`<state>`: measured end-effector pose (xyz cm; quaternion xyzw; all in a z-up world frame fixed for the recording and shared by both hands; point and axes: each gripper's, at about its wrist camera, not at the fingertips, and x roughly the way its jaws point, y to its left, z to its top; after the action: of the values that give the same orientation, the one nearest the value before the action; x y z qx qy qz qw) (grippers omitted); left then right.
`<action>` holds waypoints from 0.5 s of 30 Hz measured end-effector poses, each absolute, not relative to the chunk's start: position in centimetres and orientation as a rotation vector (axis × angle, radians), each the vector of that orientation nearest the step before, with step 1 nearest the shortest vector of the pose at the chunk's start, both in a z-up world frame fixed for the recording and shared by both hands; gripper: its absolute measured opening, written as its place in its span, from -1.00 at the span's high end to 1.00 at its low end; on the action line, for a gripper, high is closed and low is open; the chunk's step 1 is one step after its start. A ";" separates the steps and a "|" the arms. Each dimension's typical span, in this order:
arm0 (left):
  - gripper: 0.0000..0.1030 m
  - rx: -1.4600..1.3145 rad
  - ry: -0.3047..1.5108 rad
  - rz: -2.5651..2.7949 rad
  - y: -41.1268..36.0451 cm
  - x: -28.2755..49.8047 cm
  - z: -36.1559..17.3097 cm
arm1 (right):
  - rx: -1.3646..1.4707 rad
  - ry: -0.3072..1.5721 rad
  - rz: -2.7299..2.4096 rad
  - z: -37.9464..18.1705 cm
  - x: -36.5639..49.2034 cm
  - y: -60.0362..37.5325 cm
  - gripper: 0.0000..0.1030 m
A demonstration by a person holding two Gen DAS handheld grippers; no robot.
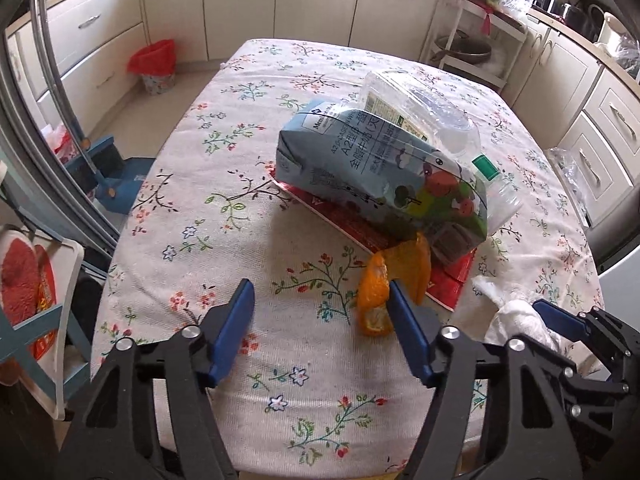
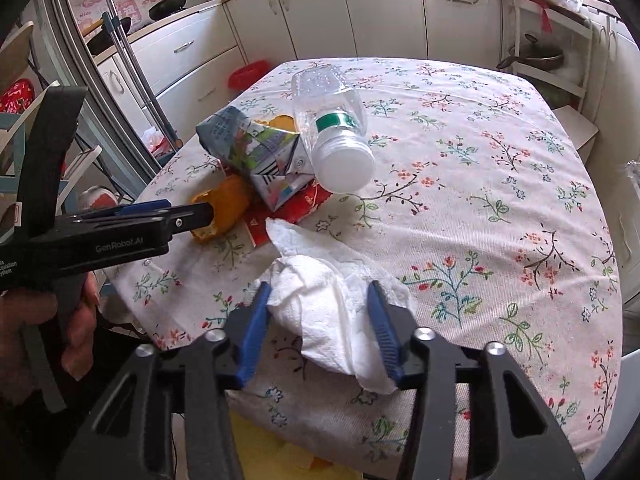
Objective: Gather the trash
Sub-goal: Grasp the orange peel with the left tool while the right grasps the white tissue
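Observation:
On the floral tablecloth lies a heap of trash: a blue milk carton [image 1: 380,172] on a red wrapper [image 1: 448,284], a clear plastic bottle [image 2: 332,128] behind it, an orange peel [image 1: 380,292] in front. My left gripper [image 1: 320,300] is open just left of the peel, its right finger against it; it also shows in the right wrist view [image 2: 168,212]. A crumpled white tissue [image 2: 332,312] lies at the near edge. My right gripper [image 2: 318,300] is open around the tissue, one finger on each side.
A small bin with a red liner [image 1: 154,66] stands on the floor beyond the table's far left corner. A blue dustpan and brush [image 1: 112,176] lean left of the table. Kitchen cabinets [image 1: 312,0] run behind, a shelf rack [image 1: 472,40] at the far right.

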<state>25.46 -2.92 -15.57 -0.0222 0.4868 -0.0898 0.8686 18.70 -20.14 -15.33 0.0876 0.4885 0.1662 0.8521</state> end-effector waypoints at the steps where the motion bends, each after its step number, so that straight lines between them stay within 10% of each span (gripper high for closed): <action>1: -0.14 -0.043 1.017 -0.190 -3.0 25.5 -15.6 | 0.189 1.027 0.351 -15.3 18.8 -20.2 0.31; 15: 0.88 -0.010 1.017 -0.285 -4.1 25.6 -15.1 | 0.221 1.016 0.352 -15.3 19.1 -21.0 0.53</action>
<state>25.63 -4.09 -15.11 -0.0049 0.4851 -0.1358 0.8638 19.08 -21.02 -15.33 0.1052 0.4831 0.1673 0.8530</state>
